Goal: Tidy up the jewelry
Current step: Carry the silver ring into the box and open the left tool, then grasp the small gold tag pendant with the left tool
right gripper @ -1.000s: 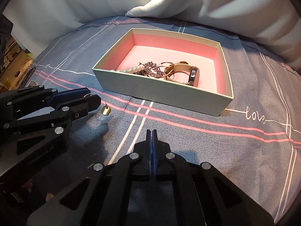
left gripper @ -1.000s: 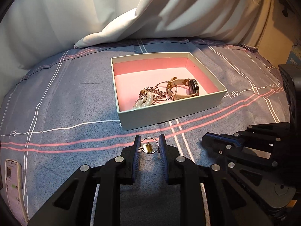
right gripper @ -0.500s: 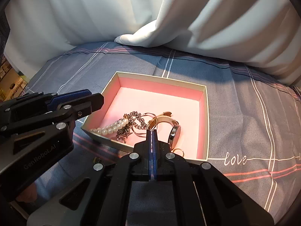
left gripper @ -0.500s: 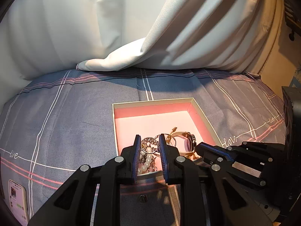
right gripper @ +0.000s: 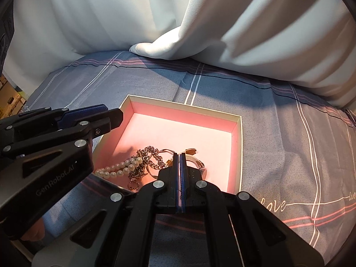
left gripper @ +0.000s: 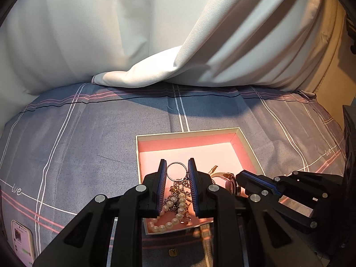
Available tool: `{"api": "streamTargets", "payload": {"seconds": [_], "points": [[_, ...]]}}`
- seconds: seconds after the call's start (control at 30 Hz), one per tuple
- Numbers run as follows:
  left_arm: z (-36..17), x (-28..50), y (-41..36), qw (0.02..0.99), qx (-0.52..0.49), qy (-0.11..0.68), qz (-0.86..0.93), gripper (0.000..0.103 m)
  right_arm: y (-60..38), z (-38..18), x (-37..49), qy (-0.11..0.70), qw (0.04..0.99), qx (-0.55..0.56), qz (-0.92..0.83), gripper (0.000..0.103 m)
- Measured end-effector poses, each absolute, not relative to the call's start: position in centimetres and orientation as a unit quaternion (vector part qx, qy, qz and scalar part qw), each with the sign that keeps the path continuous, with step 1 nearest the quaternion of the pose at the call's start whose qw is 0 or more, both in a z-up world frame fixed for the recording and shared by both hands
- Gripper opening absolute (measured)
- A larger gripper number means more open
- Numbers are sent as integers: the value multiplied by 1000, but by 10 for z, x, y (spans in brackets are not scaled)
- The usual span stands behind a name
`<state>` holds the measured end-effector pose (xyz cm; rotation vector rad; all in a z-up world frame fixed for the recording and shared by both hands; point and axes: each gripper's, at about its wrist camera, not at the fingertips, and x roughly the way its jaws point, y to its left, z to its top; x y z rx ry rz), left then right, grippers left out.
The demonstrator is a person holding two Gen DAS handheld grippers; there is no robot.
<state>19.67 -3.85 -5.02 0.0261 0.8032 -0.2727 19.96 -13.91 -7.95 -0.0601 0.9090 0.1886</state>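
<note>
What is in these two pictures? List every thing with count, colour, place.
box: one, cream outside, pink inside, on the bedsheet
pearl strand: one, white, in the box
chain: one tangle, silvery, in the box
watch: one, beige strap, in the box
ring: one, silvery, between the left gripper fingers
gold piece: one, on the bedsheet
phone: one, pale, left edge
bedsheet: one, grey-blue, under all
curtain: one, white, behind
left gripper: black, shut on the ring
right gripper: black, shut, empty
</note>
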Motion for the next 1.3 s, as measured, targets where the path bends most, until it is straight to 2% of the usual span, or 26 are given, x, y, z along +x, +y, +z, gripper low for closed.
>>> {"api": "streamTargets", "payload": {"seconds": [0.47, 0.5, 0.53, 0.57, 0.6, 0.63, 0.7, 0.93, 1.0, 1.3], "points": [[-73, 210, -41, 896, 14, 425, -127, 20, -138, -97, 202, 461, 882, -37, 92, 2], [-73, 209, -41, 896, 16, 426, -124, 23, -137, -97, 202, 463, 881, -41, 91, 2], [-74, 209, -40, 896, 17, 426, -121, 43, -137, -97, 200, 459, 883, -45, 85, 3], [-72, 206, -38, 900, 14, 421, -115, 55, -137, -95, 198, 454, 886, -46, 82, 5], [-69, 203, -35, 904, 9, 413, -112, 67, -138, -95, 196, 452, 887, -45, 79, 11], [-66, 200, -32, 906, 6, 408, -114, 68, -138, -94, 194, 450, 889, -46, 75, 18], [-62, 194, -29, 907, 8, 403, -118, 68, -139, -91, 187, 437, 896, -56, 61, 65], [-58, 162, -12, 910, 3, 396, -122, 72, -149, -87, 155, 425, 902, -47, 58, 66], [-63, 150, -11, 907, 12, 402, -124, 72, -151, -90, 143, 427, 901, -50, 58, 69], [-103, 113, -25, 886, 44, 439, -145, 72, -159, -126, 102, 469, 881, -41, 54, 69]]}}
